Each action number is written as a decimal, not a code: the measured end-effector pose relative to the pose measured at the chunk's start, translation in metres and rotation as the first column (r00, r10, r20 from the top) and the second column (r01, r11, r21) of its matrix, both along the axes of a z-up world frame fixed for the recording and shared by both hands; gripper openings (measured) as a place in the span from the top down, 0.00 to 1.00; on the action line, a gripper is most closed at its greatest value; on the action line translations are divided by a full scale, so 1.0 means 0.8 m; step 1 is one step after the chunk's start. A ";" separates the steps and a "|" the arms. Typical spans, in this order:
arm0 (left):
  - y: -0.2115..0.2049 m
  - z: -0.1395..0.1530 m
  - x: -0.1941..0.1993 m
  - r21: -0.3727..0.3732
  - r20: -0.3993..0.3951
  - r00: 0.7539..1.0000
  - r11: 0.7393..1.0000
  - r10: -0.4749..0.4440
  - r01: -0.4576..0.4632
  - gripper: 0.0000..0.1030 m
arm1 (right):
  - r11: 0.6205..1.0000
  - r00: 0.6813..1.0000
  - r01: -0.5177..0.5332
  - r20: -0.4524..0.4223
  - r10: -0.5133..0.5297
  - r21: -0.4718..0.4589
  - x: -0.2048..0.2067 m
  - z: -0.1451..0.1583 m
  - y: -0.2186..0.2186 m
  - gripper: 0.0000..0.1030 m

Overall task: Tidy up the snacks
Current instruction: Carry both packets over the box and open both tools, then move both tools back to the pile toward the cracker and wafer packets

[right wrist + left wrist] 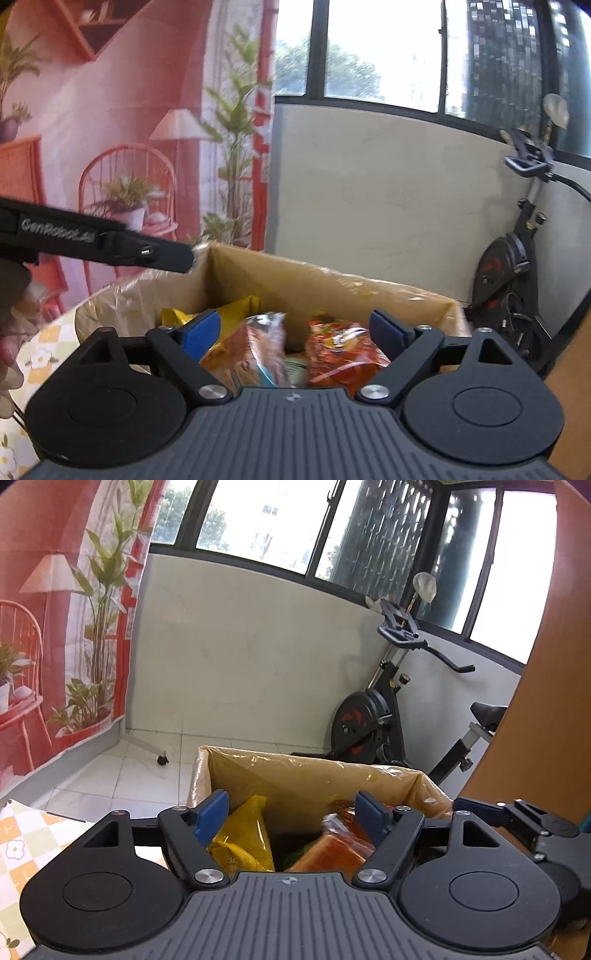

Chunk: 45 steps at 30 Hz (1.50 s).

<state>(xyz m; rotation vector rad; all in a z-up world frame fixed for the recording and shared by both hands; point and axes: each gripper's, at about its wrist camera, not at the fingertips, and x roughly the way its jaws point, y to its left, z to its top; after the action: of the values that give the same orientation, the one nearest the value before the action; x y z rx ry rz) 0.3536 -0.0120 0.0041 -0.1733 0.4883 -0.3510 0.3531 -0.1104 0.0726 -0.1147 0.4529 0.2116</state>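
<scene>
Both grippers hover over a plastic-lined cardboard box (332, 280) of snacks, the left gripper (291, 818) and right gripper (297, 332) each spread wide and holding nothing. A yellow bag (242, 840), a blurred orange packet (245, 354) and a red-orange packet (343, 354) lie inside, below and between the fingers. Each packet apparently just dropped should settle flat, clear of the rim.

Table surface (22, 834) covered by checked cloth with flower print, seen at left edge in both wrist views. Cardboard box (332, 284), plastic-lined, top open, positioned beside cloth-covered surface; box base hidden, so support cannot be determined. Tiled floor (122, 775) visible beyond table. Exercise bike (369, 720) and castor leg of backdrop stand (161, 759) stood directly on floor.
</scene>
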 end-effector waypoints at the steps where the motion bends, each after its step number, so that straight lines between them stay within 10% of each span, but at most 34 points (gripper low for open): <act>1: -0.001 0.001 -0.004 0.004 0.006 1.000 1.000 0.000 0.000 0.25 | 1.000 1.000 0.007 0.010 -0.008 0.009 -0.010 0.003 -0.006 0.13; 24: 0.056 -0.070 -0.114 0.047 -0.059 0.998 0.998 0.039 -0.036 0.25 | 0.974 0.984 0.159 0.056 -0.170 0.163 -0.199 -0.070 -0.070 0.09; 35: 0.028 -0.153 -0.133 -0.001 -0.194 0.979 0.998 0.061 -0.063 0.25 | 0.977 0.983 0.125 -0.158 -0.098 0.172 -0.224 -0.155 -0.092 0.09; 40: 0.004 -0.170 -0.132 0.005 -0.226 0.974 0.999 0.032 -0.032 0.25 | 0.978 0.973 0.157 -0.192 -0.129 0.140 -0.239 -0.187 -0.103 0.36; 45: -0.017 -0.185 -0.131 0.006 -0.256 0.967 1.000 -0.007 0.009 0.25 | 0.981 0.970 0.119 -0.227 -0.082 0.155 -0.249 -0.203 -0.101 0.41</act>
<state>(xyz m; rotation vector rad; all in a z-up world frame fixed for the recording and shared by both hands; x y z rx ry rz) 0.2488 -0.0253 -0.1436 -0.2108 0.7461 -0.3359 0.1540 -0.1909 -0.0896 0.0981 0.6579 0.1621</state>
